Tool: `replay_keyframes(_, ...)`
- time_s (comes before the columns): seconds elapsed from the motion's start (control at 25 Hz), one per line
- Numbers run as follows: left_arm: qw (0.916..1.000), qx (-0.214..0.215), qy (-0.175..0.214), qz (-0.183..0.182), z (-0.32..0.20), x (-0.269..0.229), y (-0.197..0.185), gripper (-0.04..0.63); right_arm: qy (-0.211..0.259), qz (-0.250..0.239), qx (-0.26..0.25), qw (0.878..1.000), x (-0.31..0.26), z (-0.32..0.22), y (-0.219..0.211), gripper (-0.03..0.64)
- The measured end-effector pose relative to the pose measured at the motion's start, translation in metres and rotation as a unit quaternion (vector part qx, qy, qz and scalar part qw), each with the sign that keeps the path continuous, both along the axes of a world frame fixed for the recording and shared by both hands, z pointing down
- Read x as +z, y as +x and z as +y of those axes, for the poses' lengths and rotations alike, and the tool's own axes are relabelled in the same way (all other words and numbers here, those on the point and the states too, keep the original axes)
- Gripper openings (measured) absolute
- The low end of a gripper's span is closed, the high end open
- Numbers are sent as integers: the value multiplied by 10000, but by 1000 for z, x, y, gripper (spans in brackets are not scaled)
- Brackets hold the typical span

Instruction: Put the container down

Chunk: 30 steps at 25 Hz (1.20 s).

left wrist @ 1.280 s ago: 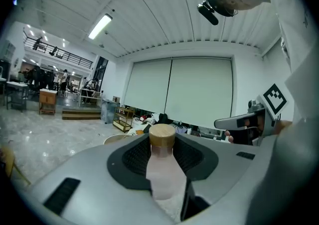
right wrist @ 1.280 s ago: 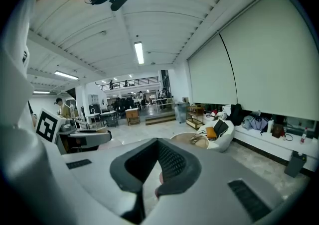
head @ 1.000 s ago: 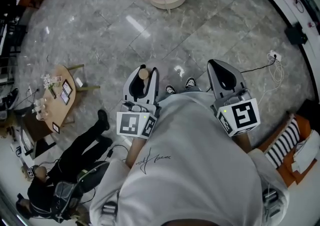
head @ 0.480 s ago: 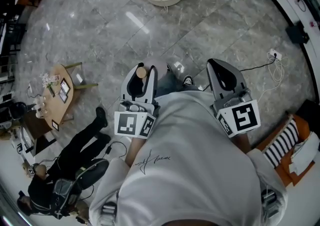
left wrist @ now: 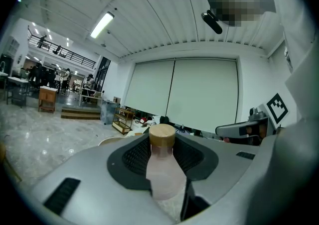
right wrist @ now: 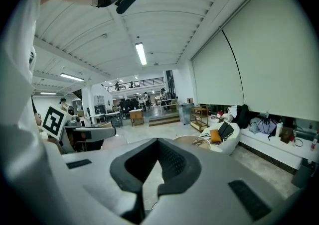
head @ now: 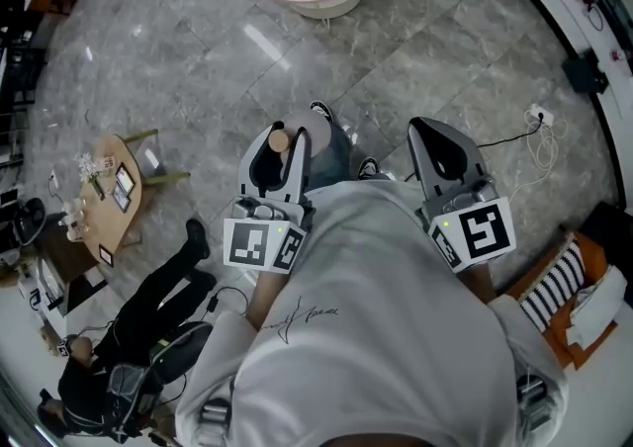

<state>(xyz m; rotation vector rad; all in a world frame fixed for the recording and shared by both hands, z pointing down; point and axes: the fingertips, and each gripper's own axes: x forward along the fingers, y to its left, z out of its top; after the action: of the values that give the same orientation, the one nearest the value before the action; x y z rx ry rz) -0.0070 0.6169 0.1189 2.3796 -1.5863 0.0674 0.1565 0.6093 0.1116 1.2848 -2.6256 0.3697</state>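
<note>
The grey floor (head: 445,59) lies bare in front, with a round tub (head: 341,2) far ahead, so I judge the place for putting down is not reached yet. The left gripper (head: 280,153) clamps the bottle (left wrist: 163,169) by its body, cap up, probably so nothing spills while it is carried. The right gripper (right wrist: 158,144) is closed and empty, held alongside, as it seems to have no job now.

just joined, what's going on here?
A person stands on a grey stone floor with a gripper in each hand. The left gripper has its jaws closed on a small pale container with a wooden cap. The right gripper is empty, jaws together. The container has not been put down yet.
</note>
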Motion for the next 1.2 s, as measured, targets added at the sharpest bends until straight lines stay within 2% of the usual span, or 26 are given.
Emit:
replay_keyframes(0.72,9999,5,-92,82,-114,3,-51,149,-149,162,25,9998,4,-110,-49,14)
replay_keyframes(1.0,9995,261,-151,101,-168,-1,-75,149,-150,170,254,9994,-4,-165,-73,14)
replay_keyframes(1.2,9992,392,-29,124,-208,-10,-93,149,42,47,94,9999,-18,-199,-103,15)
